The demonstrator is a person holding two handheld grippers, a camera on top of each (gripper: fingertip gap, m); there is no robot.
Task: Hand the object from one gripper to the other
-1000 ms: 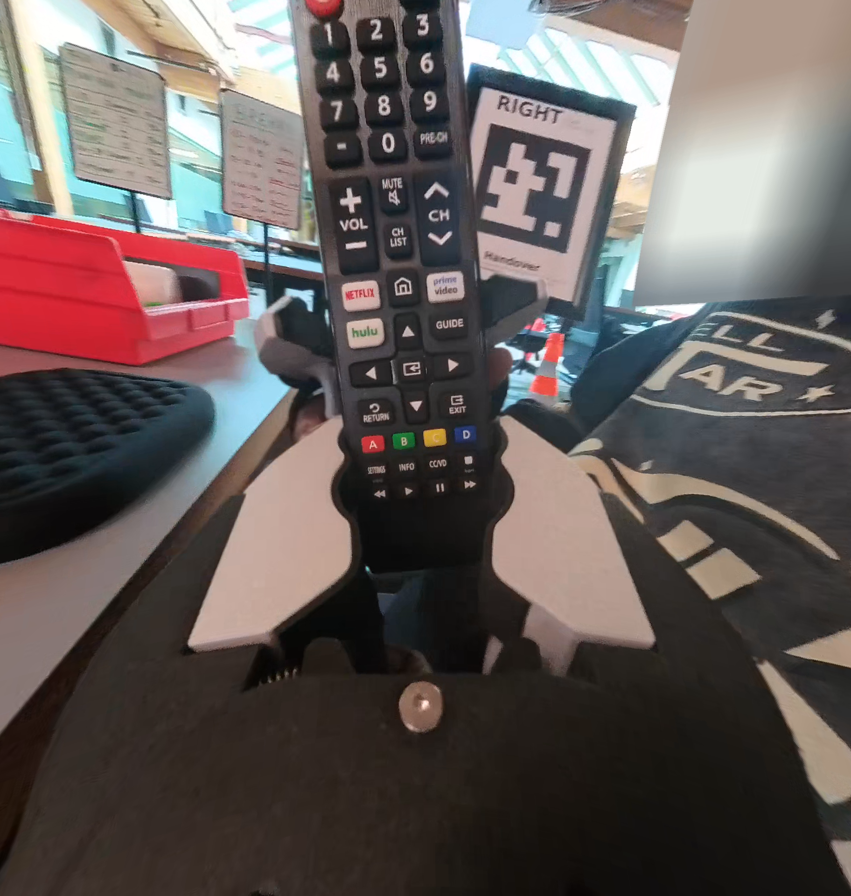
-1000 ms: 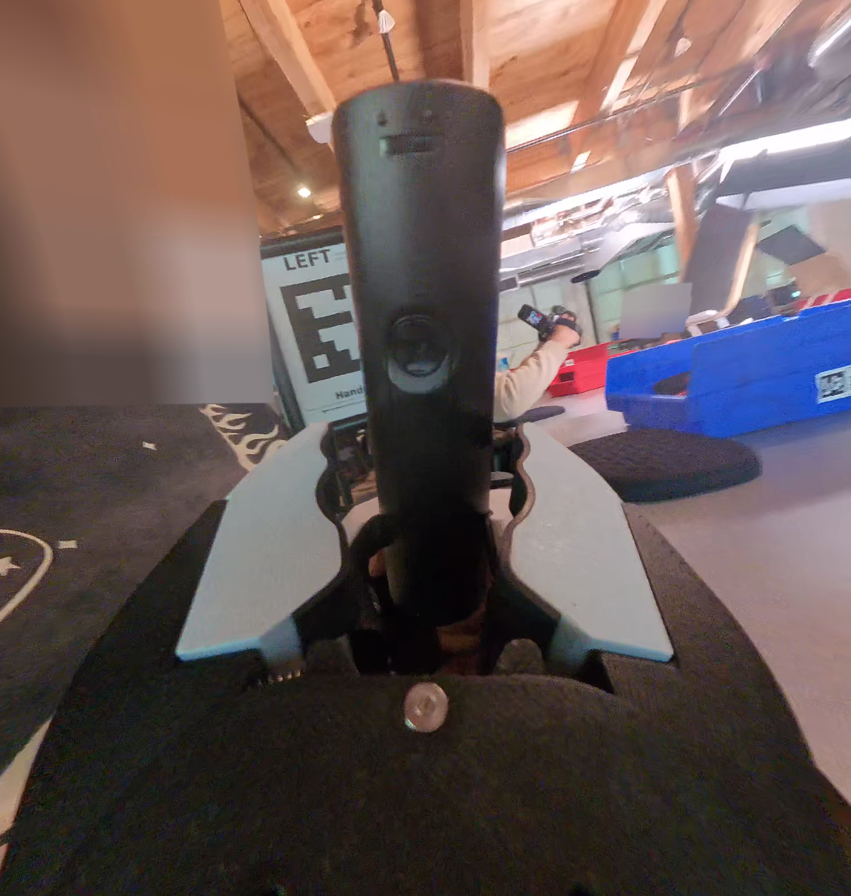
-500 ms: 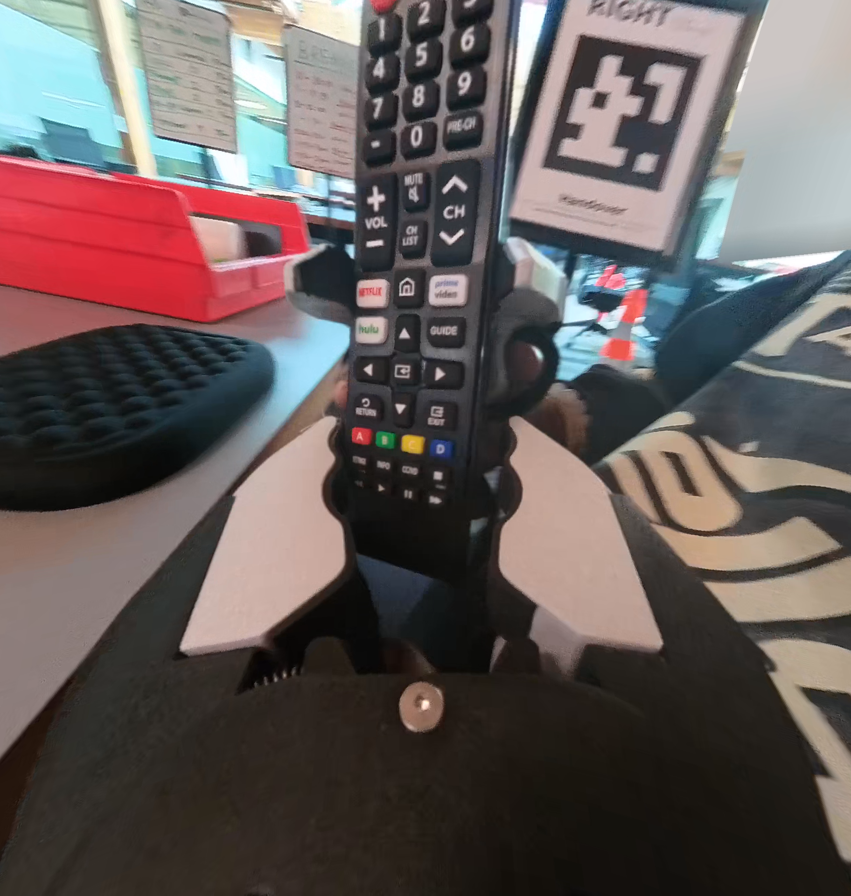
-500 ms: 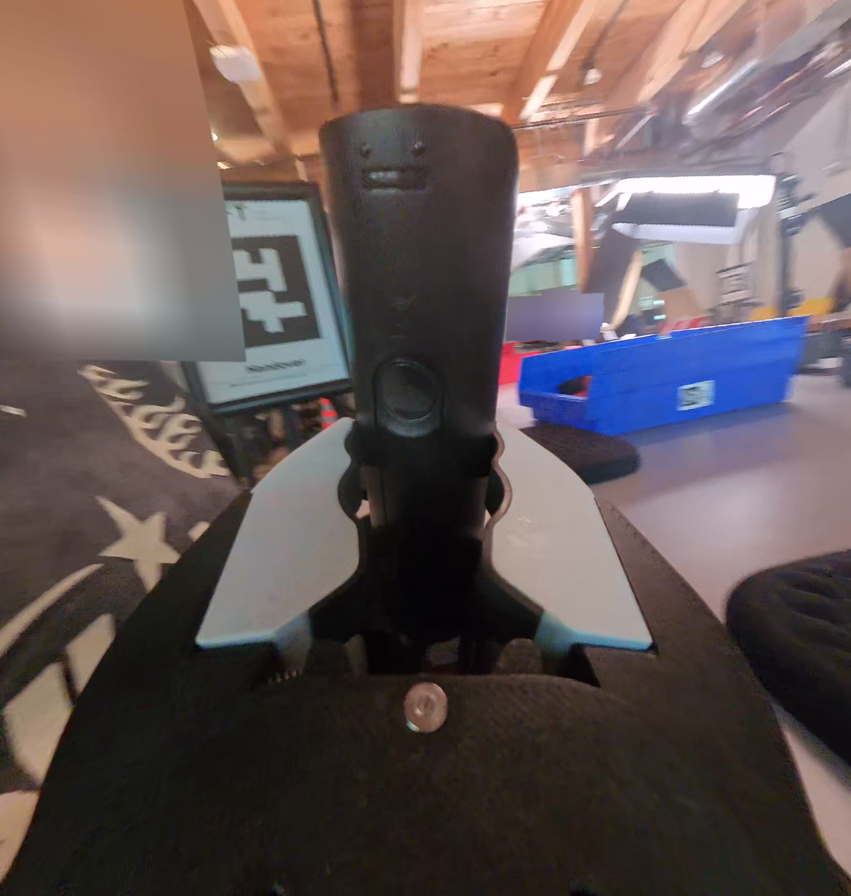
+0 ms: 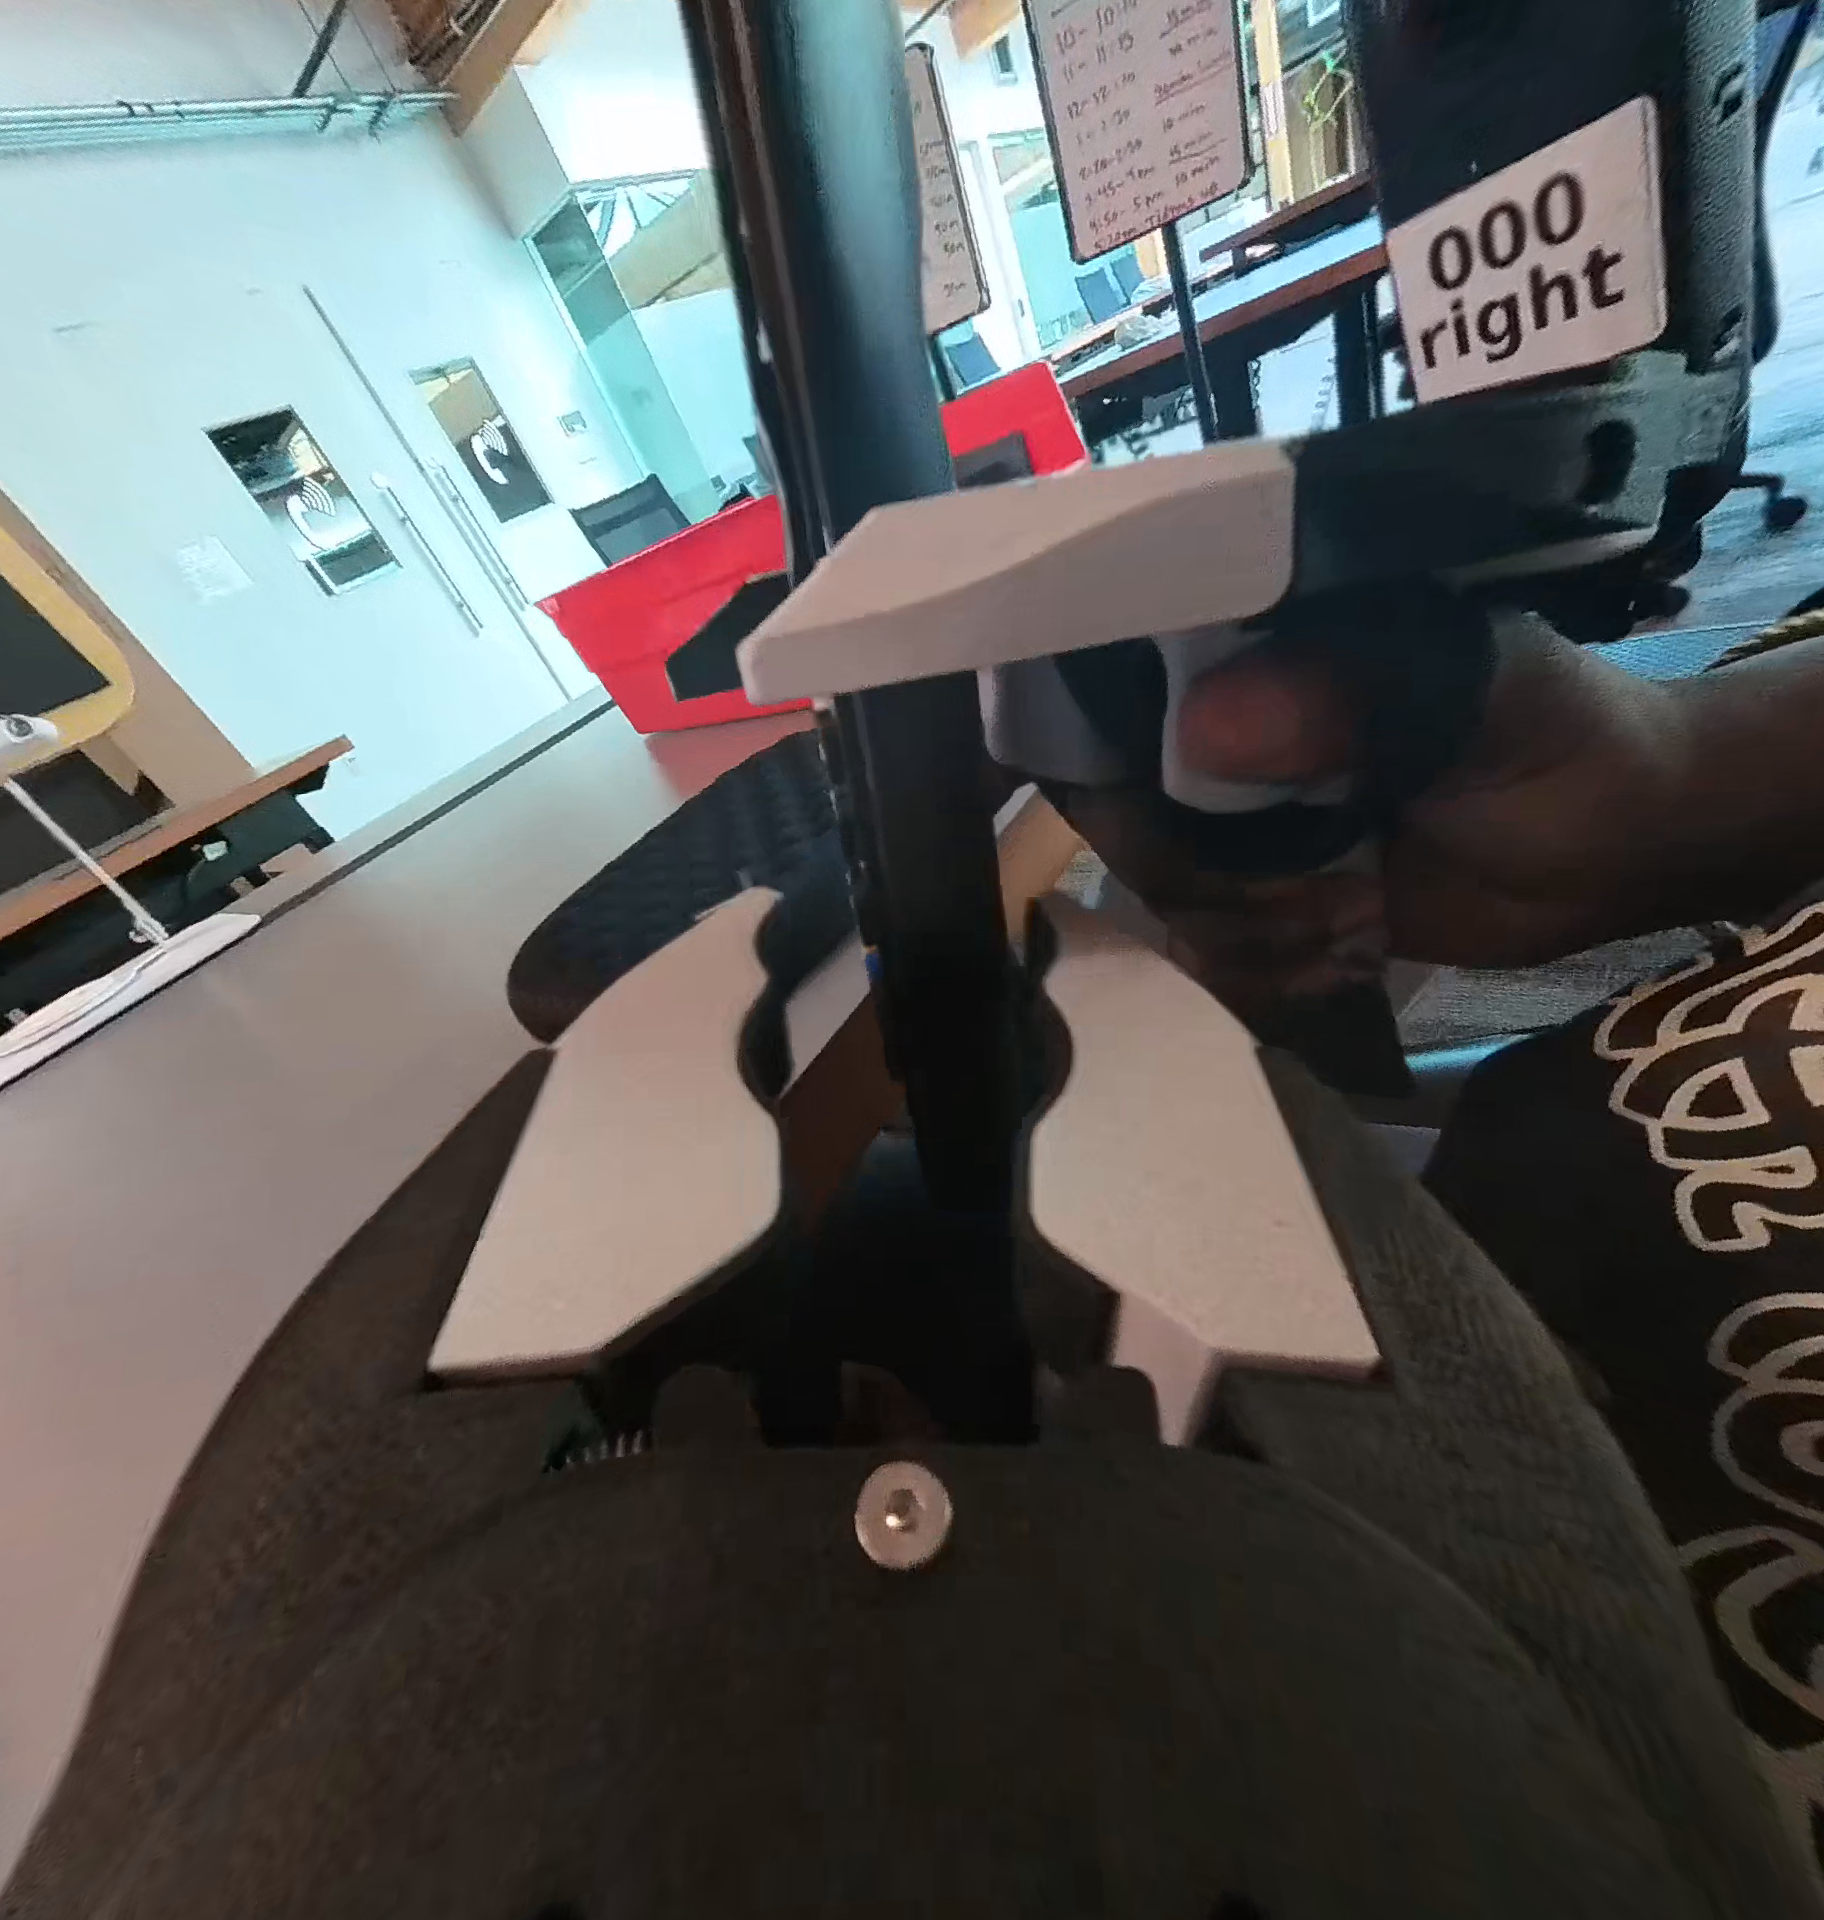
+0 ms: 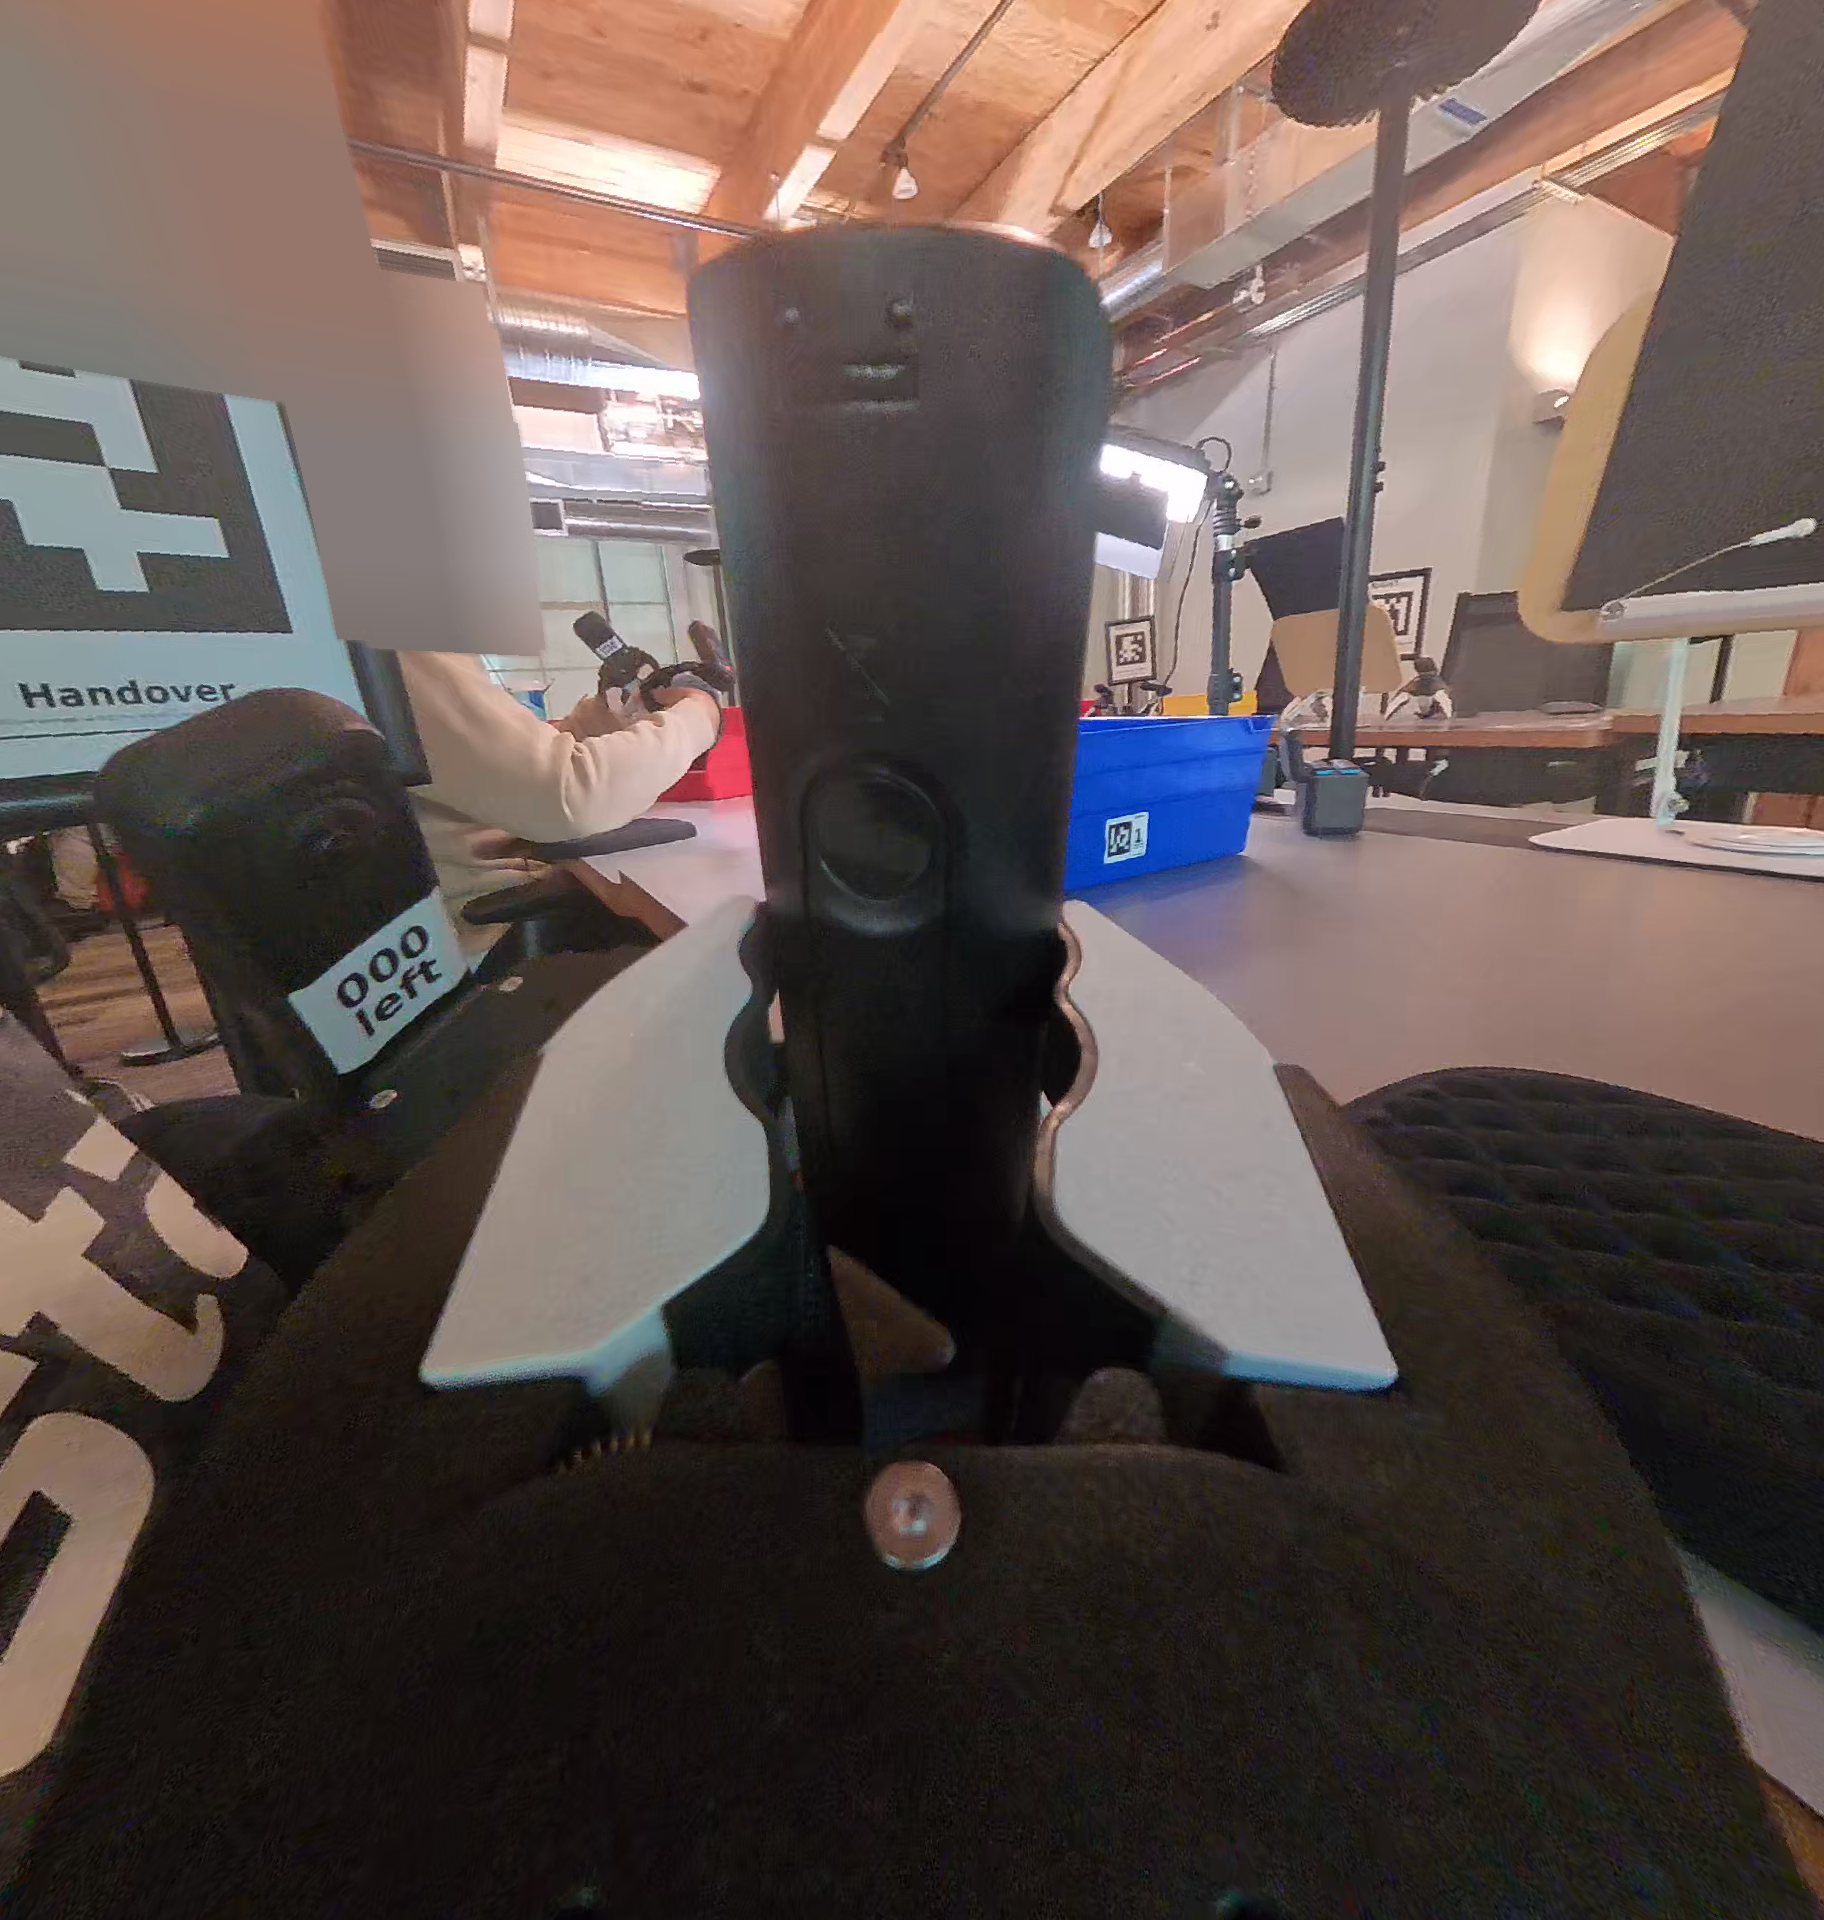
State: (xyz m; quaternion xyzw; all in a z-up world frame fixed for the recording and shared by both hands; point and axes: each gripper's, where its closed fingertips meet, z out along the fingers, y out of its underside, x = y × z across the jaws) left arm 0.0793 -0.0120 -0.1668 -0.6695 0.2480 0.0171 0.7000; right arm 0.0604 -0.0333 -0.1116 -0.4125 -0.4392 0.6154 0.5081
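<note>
A black TV remote (image 6: pixel 897 571) stands upright in my right gripper (image 6: pixel 908 935), its back side facing the camera; the jaws are shut on its lower half. In the left wrist view the remote (image 5: pixel 846 312) shows edge-on, running up between the fingers of my left gripper (image 5: pixel 903 935). Those jaws stand a little apart from it, with a gap showing on the left side. One right gripper finger (image 5: pixel 1022 571) crosses the remote just above, held by a hand. The left gripper's body (image 6: pixel 274 862) shows at the left of the right wrist view.
A grey table (image 5: pixel 212 1143) holds a black dimpled mat (image 5: pixel 700 883) and a red bin (image 5: pixel 700 623). The right wrist view shows another black mat (image 6: pixel 1635 1247), a blue bin (image 6: pixel 1157 800) and a person's cream sleeve (image 6: pixel 534 769). A dark patterned shirt (image 5: pixel 1718 1247) is close at the right. Left tips to right tips: about 6 cm.
The left gripper has let go of the remote and swung around it, so it now sees the edge instead of the buttons. The right gripper stays shut on the remote.
</note>
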